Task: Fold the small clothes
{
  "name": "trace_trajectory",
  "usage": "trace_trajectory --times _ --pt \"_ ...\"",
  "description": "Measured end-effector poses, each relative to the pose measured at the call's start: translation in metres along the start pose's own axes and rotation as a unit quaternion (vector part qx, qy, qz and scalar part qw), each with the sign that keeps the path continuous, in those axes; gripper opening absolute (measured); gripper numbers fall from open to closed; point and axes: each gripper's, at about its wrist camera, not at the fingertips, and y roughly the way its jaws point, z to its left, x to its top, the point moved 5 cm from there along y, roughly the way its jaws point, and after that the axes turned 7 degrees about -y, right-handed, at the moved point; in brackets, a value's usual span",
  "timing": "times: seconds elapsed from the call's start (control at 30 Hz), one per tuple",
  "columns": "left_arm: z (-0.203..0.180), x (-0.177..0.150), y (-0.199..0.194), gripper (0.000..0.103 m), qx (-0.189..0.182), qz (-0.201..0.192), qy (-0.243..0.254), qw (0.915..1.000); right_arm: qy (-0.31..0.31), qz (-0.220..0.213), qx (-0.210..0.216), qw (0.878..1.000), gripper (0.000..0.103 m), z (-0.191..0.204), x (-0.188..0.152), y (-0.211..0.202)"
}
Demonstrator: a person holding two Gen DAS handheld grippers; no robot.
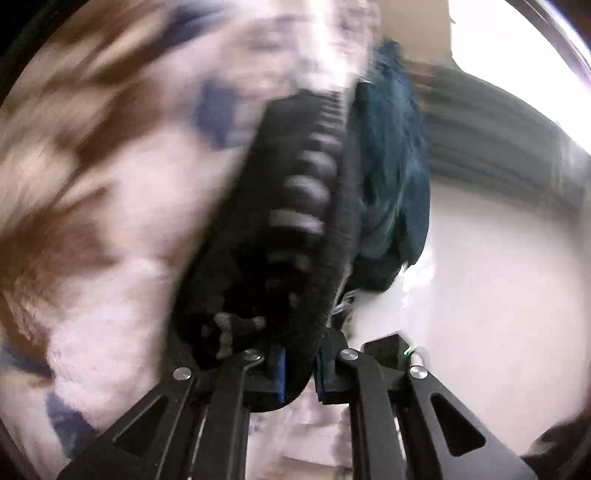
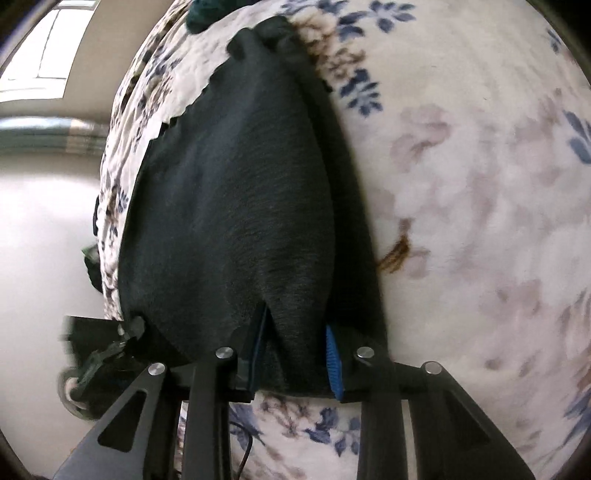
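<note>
A floral blanket [image 2: 461, 177], white with blue and brown flowers, fills most of the right wrist view and shows as a blurred white and brown surface [image 1: 110, 206] in the left wrist view. Beyond its edge lies a pale floor [image 2: 40, 221].

Next in size is a black garment [image 2: 229, 206], which lies stretched over the blanket in the right wrist view, running from the gripper up toward the far edge. In the left wrist view the same kind of black cloth [image 1: 295, 229] rises from the fingers, blurred, with pale stripes across it.

A dark teal garment [image 1: 395, 177] sits just beside the black cloth on its right in the left wrist view; a small dark green bundle [image 2: 201, 13] also shows at the top of the right wrist view.

The right gripper [image 2: 297, 362] is clamped on the near edge of the black garment, cloth bunched between its blue pads [image 2: 334, 362]. The left gripper [image 1: 299, 373] likewise pinches the black cloth between its blue pads [image 1: 281, 376].

A wheel [image 2: 72, 395] shows at the lower left beside the blanket.
</note>
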Motion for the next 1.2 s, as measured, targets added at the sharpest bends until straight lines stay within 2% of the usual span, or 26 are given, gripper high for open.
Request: trace_trajectory --times 0.07,0.1,0.13,0.17,0.2,0.27,0.3,0.33,0.37,0.47,0.53,0.57,0.6,0.67,0.73,0.77,0.83,0.87,0.9,0.93,1.0,1.03,1.1,1.13,1.17,1.2 --pt "-0.009 -0.002 -0.003 0.014 0.059 0.012 0.055 0.9967 -0.014 0.008 -0.017 1.000 0.031 0.004 0.000 -0.001" --pt "-0.015 -0.004 -0.005 0.025 0.079 0.014 0.073 0.9941 -0.021 0.010 -0.028 0.999 0.033 0.006 -0.001 -0.002" --pt "-0.024 -0.007 -0.008 0.034 0.109 0.012 0.101 0.9889 -0.030 0.010 -0.040 0.999 0.033 0.008 -0.001 -0.004" --pt "-0.031 -0.011 -0.011 0.038 0.123 0.012 0.124 0.9846 -0.039 0.008 -0.047 0.998 0.034 0.011 -0.001 -0.006" --pt "-0.038 -0.017 -0.009 0.039 0.154 0.011 0.158 0.9752 -0.049 0.009 -0.058 0.997 0.042 0.013 -0.001 -0.006" --pt "-0.042 -0.027 -0.002 0.028 0.216 0.000 0.203 0.9551 -0.064 0.021 -0.062 0.996 0.049 0.014 -0.005 -0.001" --pt "-0.045 -0.027 -0.002 0.007 0.228 -0.015 0.206 0.9515 -0.069 0.021 -0.061 0.995 0.047 0.015 -0.007 0.000" --pt "-0.050 -0.025 -0.004 0.007 0.221 -0.023 0.200 0.9543 -0.069 0.011 -0.062 0.996 0.038 0.015 -0.008 -0.002" --pt "-0.056 -0.026 -0.008 0.007 0.220 -0.033 0.203 0.9536 -0.060 0.003 -0.051 0.997 0.018 0.014 -0.008 -0.006" --pt "-0.044 -0.019 -0.009 0.007 0.252 -0.038 0.195 0.9472 -0.052 -0.015 -0.058 0.997 0.012 0.013 -0.008 -0.019" --pt "-0.027 -0.012 -0.006 0.008 0.247 -0.018 0.150 0.9573 -0.037 -0.013 -0.068 0.997 0.010 0.008 -0.010 -0.019" --pt "-0.031 -0.010 -0.008 0.009 0.247 -0.018 0.149 0.9571 -0.032 -0.010 -0.071 0.997 0.010 0.006 -0.010 -0.018" --pt "-0.042 -0.012 -0.007 0.011 0.262 -0.018 0.170 0.9497 -0.037 -0.005 -0.072 0.997 0.010 0.007 -0.010 -0.017" --pt "-0.061 -0.024 -0.012 0.024 0.266 -0.009 0.201 0.9426 -0.059 0.005 -0.072 0.996 0.013 0.015 -0.007 -0.019" --pt "-0.077 -0.028 -0.025 0.053 0.266 -0.028 0.223 0.9374 -0.062 0.010 -0.077 0.995 0.016 0.018 -0.002 -0.020" --pt "-0.084 -0.023 -0.021 0.061 0.267 -0.041 0.228 0.9355 -0.064 0.013 -0.076 0.995 0.016 0.018 -0.001 -0.021" --pt "-0.080 -0.001 -0.010 0.067 0.330 -0.072 0.222 0.9146 -0.068 0.015 -0.082 0.994 0.016 0.020 0.002 -0.020" --pt "-0.078 0.012 0.002 0.067 0.334 -0.067 0.219 0.9143 -0.077 0.022 -0.086 0.993 0.016 0.019 0.002 -0.017" --pt "-0.078 0.020 0.012 0.061 0.326 -0.066 0.220 0.9170 -0.085 0.025 -0.095 0.992 0.016 0.017 0.001 -0.017" --pt "-0.082 0.027 0.021 0.033 0.306 -0.071 0.223 0.9228 -0.093 0.025 -0.103 0.990 0.016 0.017 0.001 -0.016" --pt "-0.098 0.024 0.040 0.019 0.276 -0.056 0.248 0.9269 -0.092 0.024 -0.104 0.990 0.016 0.015 0.001 -0.013" --pt "-0.108 0.020 0.043 0.018 0.237 -0.042 0.255 0.9365 -0.084 0.022 -0.102 0.991 0.016 0.012 0.001 -0.015" --pt "-0.112 0.023 0.040 0.017 0.149 -0.028 0.210 0.9659 -0.062 0.019 -0.087 0.994 0.016 0.005 0.002 -0.016" --pt "-0.106 0.028 0.033 0.017 0.091 -0.019 0.164 0.9820 -0.052 0.016 -0.079 0.995 0.016 0.001 0.002 -0.018" --pt "-0.094 0.036 0.026 0.017 0.043 -0.016 0.109 0.9929 -0.044 0.014 -0.074 0.996 0.016 -0.001 0.002 -0.018" --pt "-0.079 0.045 0.021 0.017 0.036 -0.025 0.066 0.9969 -0.036 0.014 -0.065 0.997 0.016 -0.005 0.001 -0.020"
